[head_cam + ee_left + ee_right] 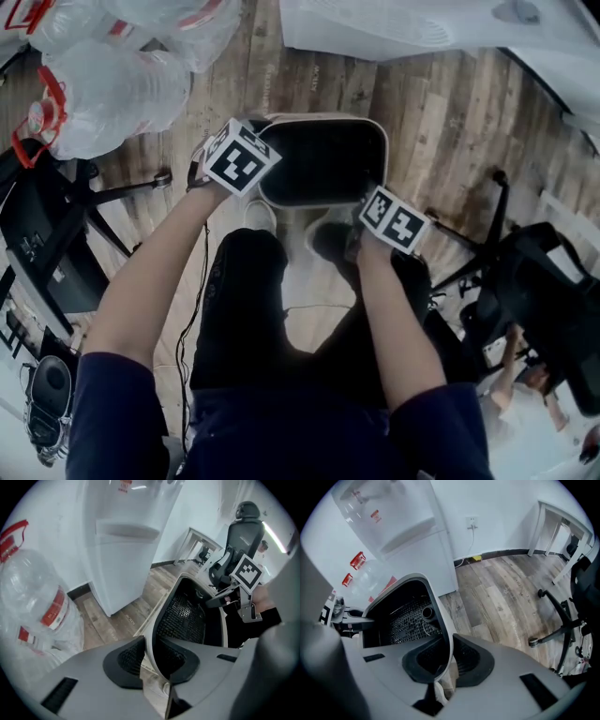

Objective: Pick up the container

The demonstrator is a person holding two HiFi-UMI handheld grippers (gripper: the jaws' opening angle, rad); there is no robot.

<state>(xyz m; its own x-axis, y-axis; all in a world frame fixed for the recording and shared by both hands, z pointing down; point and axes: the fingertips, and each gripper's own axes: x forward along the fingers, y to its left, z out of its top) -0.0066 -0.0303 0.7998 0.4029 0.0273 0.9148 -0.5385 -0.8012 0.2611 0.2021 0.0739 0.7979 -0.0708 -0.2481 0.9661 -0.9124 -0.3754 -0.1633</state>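
White rounded-rectangular container (pixel 323 159) with a dark, mesh-patterned inside showed against the brown wooden plank floor (pixel 450 112), at twelve o'clock from the person's knees. The left gripper (pixel 255 178) was clamped on its rim at about eight o'clock, one jaw inside the wall and one outside. The right gripper (pixel 367 202) was clamped likewise at about four o'clock.

We saw cool, even indoor light in the head view. The white cabinet (pixel 422 28) at 12 o'clock was blown out, and the inside of the container (pixel 319 118) was nearly black. Glare sat on the plastic bottles (pixel 112 89) at 10 o'clock. Both gripper views bent strongly towards black corners. Their wall (pixel 501 508) was bright, while the left tool (pixel 151 665) and right tool (pixel 446 660) looked soft and shadowed at 6 o'clock.
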